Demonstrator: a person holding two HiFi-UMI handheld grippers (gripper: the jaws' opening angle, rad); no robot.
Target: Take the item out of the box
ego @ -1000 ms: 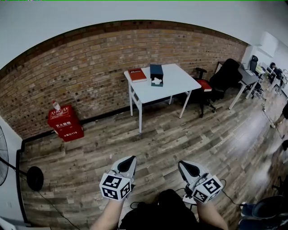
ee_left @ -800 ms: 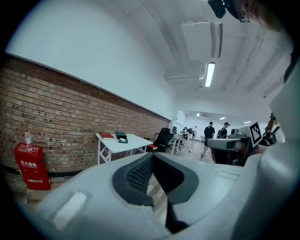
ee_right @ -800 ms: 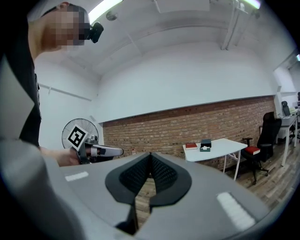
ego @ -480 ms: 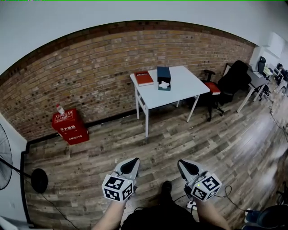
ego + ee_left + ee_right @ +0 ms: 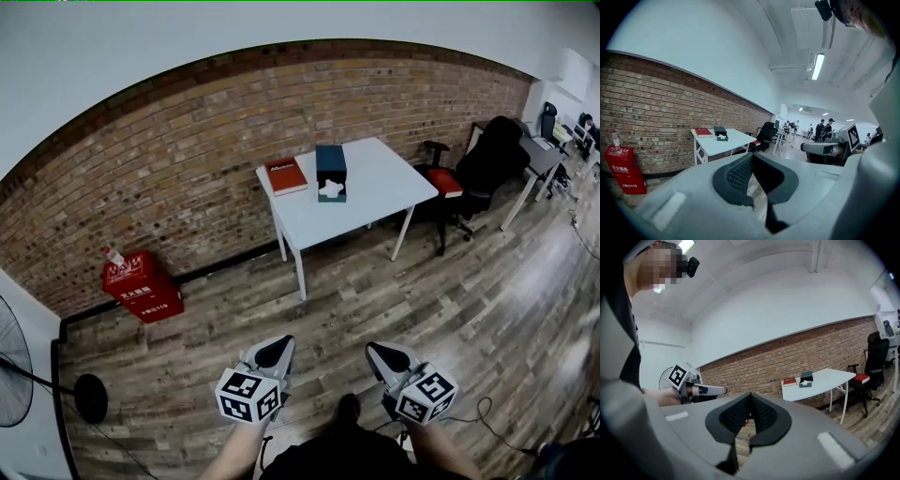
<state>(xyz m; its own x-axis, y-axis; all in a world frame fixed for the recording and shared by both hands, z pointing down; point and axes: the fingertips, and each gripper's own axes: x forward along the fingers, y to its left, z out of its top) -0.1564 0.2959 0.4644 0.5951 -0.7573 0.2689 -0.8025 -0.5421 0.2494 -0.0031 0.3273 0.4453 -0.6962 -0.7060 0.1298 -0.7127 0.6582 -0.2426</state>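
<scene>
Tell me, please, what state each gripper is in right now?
Left gripper: closed, holding nothing.
Right gripper: closed, holding nothing.

White tabletop (image 5: 380, 192), red book (image 5: 286, 175), dark teal box (image 5: 329, 164), white item (image 5: 329, 189). Red-brown brick wall (image 5: 187, 159), grey-brown plank floor (image 5: 394, 300), red bin (image 5: 142, 283) with white lettering. Left gripper (image 5: 284, 341) and right gripper (image 5: 371, 348): pale grey, black-and-white square markers.

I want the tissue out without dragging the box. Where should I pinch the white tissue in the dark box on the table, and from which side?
Pinch the white tissue by its loose tuft, the only part standing clear of the dark box. Come from the near side of the white table, likely from above, since the tuft sits at the box's near end.
</scene>
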